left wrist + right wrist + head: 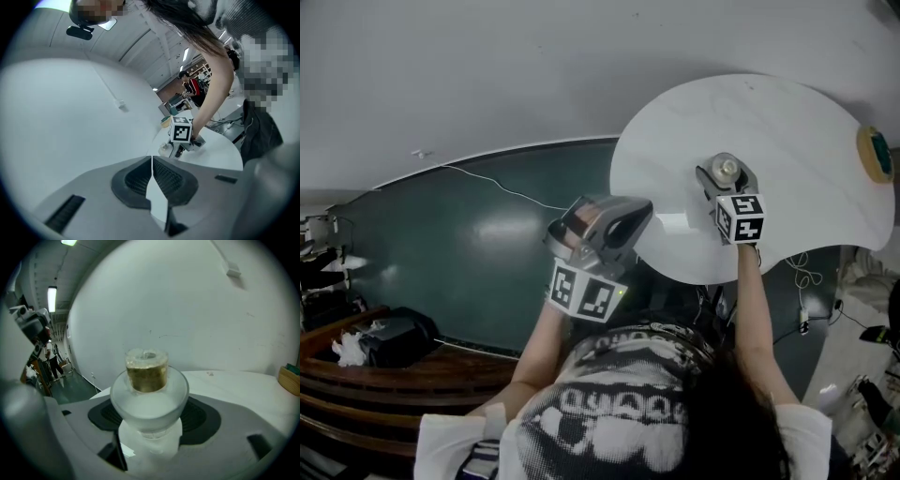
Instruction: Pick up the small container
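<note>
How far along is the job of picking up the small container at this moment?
Done: the right gripper is closed on the small container. In hand: the lift; whether its base has cleared the white table I cannot tell. Left: raising it plainly clear. The left gripper is shut, empty.

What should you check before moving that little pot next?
1. Pads of the right gripper press on the small container: ok.
2. The small container stands upright: ok.
3. The small container is lifted clear of the white table: cannot tell.
4. The left gripper is shut, empty and apart from the container: ok.
5. The tan object at the table's edge is far from the container: ok.
</note>
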The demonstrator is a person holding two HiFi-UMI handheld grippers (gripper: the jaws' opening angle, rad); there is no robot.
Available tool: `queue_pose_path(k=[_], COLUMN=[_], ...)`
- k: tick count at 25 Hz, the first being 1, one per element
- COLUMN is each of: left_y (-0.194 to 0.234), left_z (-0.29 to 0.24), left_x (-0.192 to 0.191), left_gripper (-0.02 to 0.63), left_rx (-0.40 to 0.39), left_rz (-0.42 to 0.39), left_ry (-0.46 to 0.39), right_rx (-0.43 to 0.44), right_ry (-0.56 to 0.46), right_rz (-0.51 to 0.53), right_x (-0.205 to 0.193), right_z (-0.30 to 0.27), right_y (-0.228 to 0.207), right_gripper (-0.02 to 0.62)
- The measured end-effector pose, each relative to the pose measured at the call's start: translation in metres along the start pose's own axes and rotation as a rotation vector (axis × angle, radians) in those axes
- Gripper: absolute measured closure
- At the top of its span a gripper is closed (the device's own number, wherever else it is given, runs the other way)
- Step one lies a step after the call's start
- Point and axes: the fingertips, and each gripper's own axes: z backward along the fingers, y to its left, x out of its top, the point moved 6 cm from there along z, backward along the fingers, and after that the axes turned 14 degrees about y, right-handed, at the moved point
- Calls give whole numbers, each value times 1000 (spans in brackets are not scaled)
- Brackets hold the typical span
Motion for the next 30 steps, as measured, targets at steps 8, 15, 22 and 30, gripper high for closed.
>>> queue_pose_path(k=[8, 15, 22, 30], left_y=[-8, -18, -23, -25], left_z=[-9, -16, -18, -25], left_x=[14, 27, 31, 43], left_gripper=[597, 597, 597, 597], left_rx=[-33, -61, -71, -74], left_rz=[-13, -21, -21, -23], left_ry=[-58, -89, -88, -97], right_rx=[-6, -17, -30, -43], right_ry=[-41, -57, -61, -72], right_rz=[-26, -79, -112, -137], right_x=[-7, -27, -44, -55], right_z=[60, 97, 124, 144], right_y=[13, 19, 23, 17], right_gripper=[264, 264, 264, 264])
